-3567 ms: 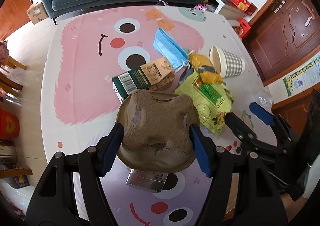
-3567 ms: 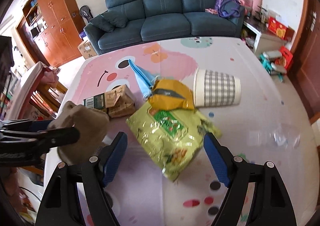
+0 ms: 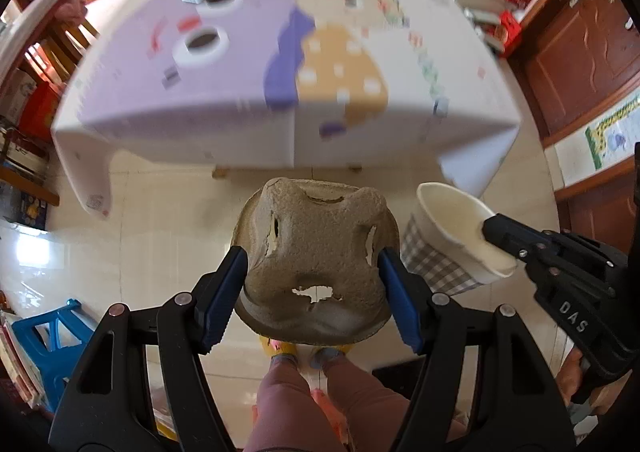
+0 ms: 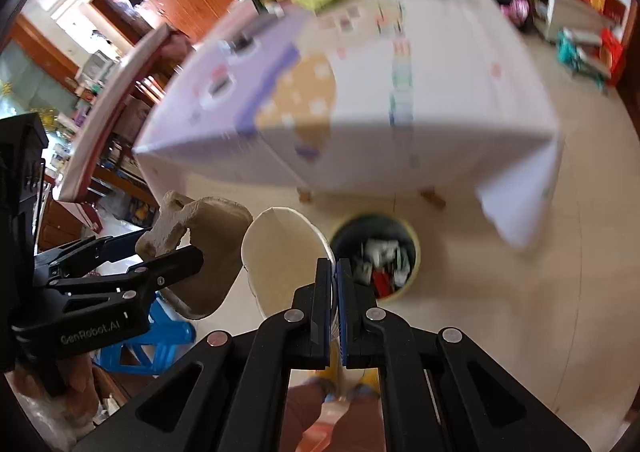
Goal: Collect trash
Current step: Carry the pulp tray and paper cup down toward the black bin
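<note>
Both grippers have left the cloth-covered table [image 4: 440, 100] and now hang over the floor in front of it. Left gripper [image 3: 312, 284] clamps the torn brown pulp cup carrier [image 3: 316, 252]; right gripper [image 4: 335, 272] pinches the grey-checked paper cup [image 4: 280, 252] by its rim. Only the right view shows the round trash bin [image 4: 414, 248] below the table's near edge.

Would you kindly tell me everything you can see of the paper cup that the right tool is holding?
The paper cup has a grey-and-white checked outside and a plain cream inside, and looks empty. The right tool is shut on its rim, one finger inside and one outside, so it hangs tilted in the air with its mouth turned up and sideways. It sits above the tiled floor, in front of the table, beside the brown pulp tray in the left tool, short of the trash bin.
</note>
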The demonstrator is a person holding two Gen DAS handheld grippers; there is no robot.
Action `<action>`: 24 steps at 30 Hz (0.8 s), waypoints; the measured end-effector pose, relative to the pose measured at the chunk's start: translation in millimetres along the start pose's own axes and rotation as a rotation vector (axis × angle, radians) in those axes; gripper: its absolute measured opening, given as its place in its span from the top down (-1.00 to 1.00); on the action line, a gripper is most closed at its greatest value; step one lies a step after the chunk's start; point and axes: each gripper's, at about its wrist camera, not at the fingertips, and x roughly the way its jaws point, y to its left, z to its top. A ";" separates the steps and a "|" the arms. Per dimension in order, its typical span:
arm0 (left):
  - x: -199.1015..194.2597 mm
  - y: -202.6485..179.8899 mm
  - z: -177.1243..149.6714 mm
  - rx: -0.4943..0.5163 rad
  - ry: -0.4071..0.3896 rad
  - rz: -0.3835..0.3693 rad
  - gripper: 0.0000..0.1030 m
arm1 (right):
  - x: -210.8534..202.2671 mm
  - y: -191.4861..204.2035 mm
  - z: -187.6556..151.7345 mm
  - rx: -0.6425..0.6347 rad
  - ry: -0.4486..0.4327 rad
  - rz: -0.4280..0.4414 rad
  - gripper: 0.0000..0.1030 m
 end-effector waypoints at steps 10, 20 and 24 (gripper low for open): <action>160.4 19.1 -19.3 -0.036 0.103 -0.024 -0.26 | 150.5 -60.3 -53.3 0.202 0.087 -0.072 0.95; 305.1 21.7 -12.1 0.024 0.102 -0.031 -0.27 | 289.3 -111.6 -51.5 0.314 0.060 -0.091 0.57; 338.0 23.9 -15.5 0.036 0.107 -0.012 -0.57 | 317.7 -122.1 -52.7 0.339 0.045 -0.113 0.22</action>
